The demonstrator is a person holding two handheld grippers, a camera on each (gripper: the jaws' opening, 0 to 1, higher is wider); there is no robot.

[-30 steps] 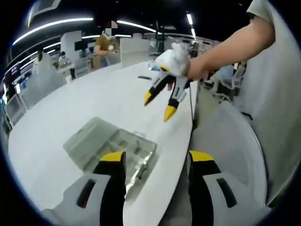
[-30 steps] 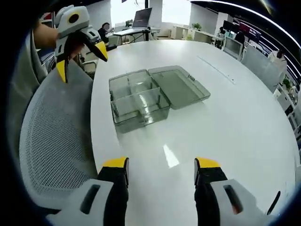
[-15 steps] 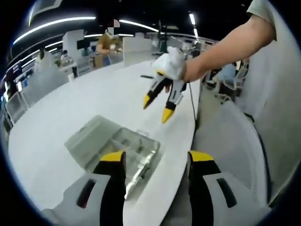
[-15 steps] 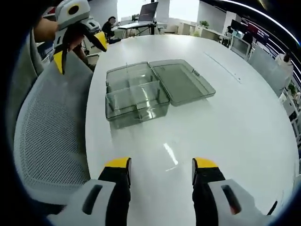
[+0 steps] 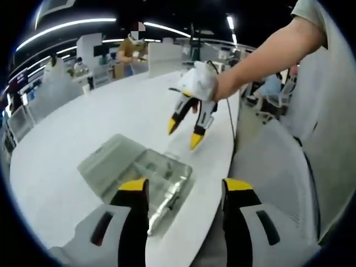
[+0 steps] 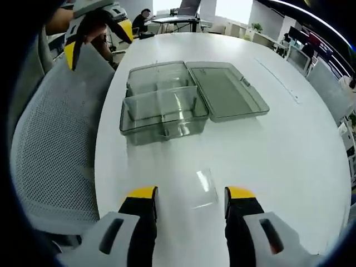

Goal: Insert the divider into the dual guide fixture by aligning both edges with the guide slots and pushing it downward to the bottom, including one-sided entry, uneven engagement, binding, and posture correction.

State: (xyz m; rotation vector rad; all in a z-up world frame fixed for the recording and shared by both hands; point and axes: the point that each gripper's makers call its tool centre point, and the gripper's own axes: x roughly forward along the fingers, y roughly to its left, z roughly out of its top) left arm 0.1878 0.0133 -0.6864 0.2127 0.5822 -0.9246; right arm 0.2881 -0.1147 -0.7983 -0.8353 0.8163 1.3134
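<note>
Jaws of both grippers, right [image 6: 186, 194] and left [image 5: 183, 186], gape empty as we've closed on the divider [image 6: 203, 187], now flat on the bench [image 6: 289, 150] between our right jaws. Ahead sits the fixture [image 6: 164, 108], so pickup comes next.

Smoky grey, see-through plastic on the organizer box [image 6: 164, 108] and its open lid [image 6: 227, 92]. Clear, nearly colourless divider [image 6: 203, 188]. Glossy white table [image 6: 289, 144]. Black jaws tipped yellow on both grippers [image 6: 186, 194] [image 5: 182, 187]. Pale grey mesh on the chair [image 6: 53, 139].
</note>
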